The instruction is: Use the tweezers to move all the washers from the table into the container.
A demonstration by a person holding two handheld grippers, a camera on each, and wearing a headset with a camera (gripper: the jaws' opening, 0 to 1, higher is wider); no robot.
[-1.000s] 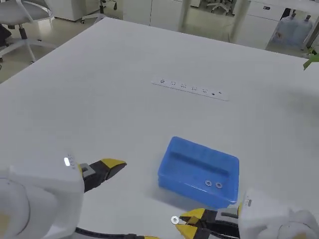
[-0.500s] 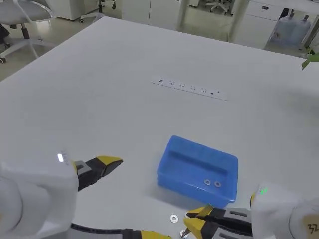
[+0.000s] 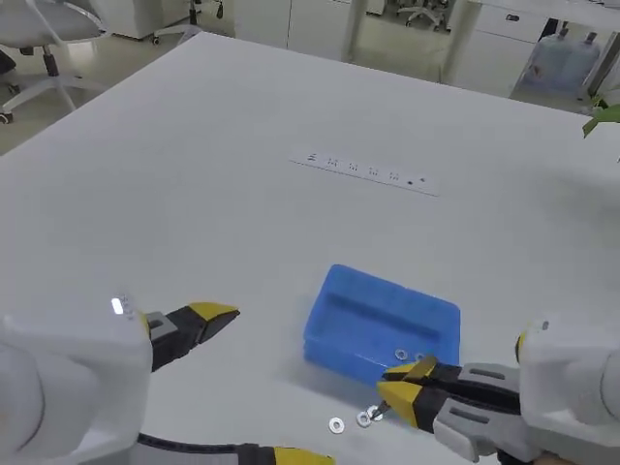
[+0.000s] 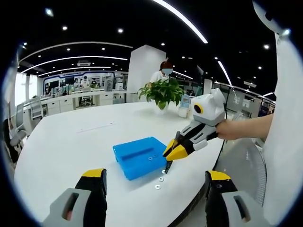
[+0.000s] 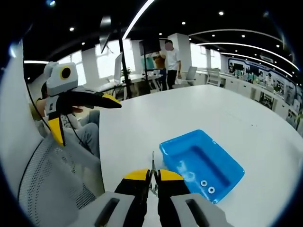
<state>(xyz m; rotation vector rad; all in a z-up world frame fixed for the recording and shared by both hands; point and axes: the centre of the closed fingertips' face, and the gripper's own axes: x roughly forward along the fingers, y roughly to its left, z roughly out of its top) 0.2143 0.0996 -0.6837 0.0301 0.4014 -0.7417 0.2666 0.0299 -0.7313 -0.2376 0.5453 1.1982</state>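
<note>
We count two steel washers (image 3: 402,356) inside blue plastic container (image 3: 331,339) | two loose washers (image 3: 336,424) left on white table (image 3: 194,194), just beside it | right gripper (image 5: 152,174) clenches thin metal tweezers (image 5: 153,163) | left gripper (image 4: 156,174) released, idle.

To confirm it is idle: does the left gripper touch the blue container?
Apart. Head view shows bare table between the left gripper and the container.

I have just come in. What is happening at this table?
A person is working with two handheld grippers. The right gripper is shut on the tweezers, their tip low beside two loose washers on the table, next to the blue container. Two other washers lie inside it. The left gripper is open and holds nothing.
</note>
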